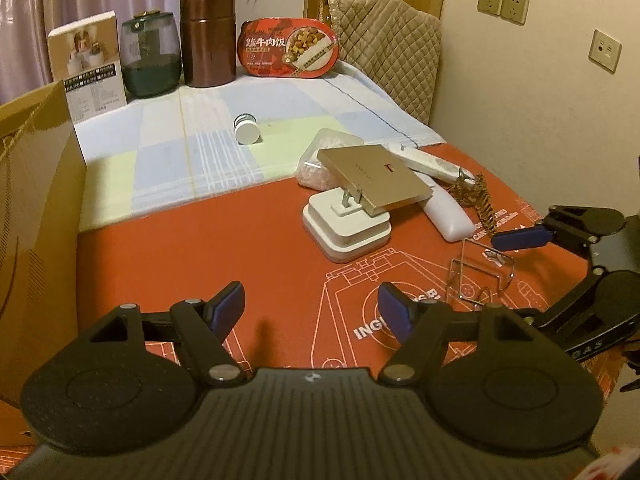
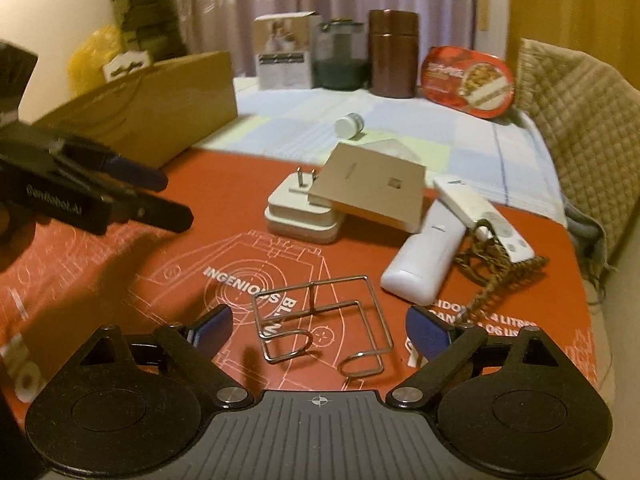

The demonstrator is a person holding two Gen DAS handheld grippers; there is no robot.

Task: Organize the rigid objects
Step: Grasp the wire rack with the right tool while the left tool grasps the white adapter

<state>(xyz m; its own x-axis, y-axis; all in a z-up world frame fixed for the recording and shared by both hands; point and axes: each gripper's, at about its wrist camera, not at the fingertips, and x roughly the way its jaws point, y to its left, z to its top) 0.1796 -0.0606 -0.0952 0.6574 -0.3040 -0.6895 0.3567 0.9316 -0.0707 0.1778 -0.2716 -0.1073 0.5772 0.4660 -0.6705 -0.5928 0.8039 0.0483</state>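
Both grippers hang with jaws apart and empty: the right gripper (image 2: 318, 330) straddles the bent chrome wire rack (image 2: 320, 316) lying on the red printed mat (image 2: 200, 184), where thin wire could slip the pads. Beyond the left gripper (image 1: 312, 308), the flat tan box (image 1: 374, 182) tilts on the white plug adapter (image 1: 346, 226); a nudge might topple it.

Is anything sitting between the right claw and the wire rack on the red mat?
Nothing visible. The right claw is open with the wire rack directly ahead, partly between its fingers, pads not touching it. The white remote lies off to the side.

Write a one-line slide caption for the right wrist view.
Open right gripper poised over a wire rack on the red mat.
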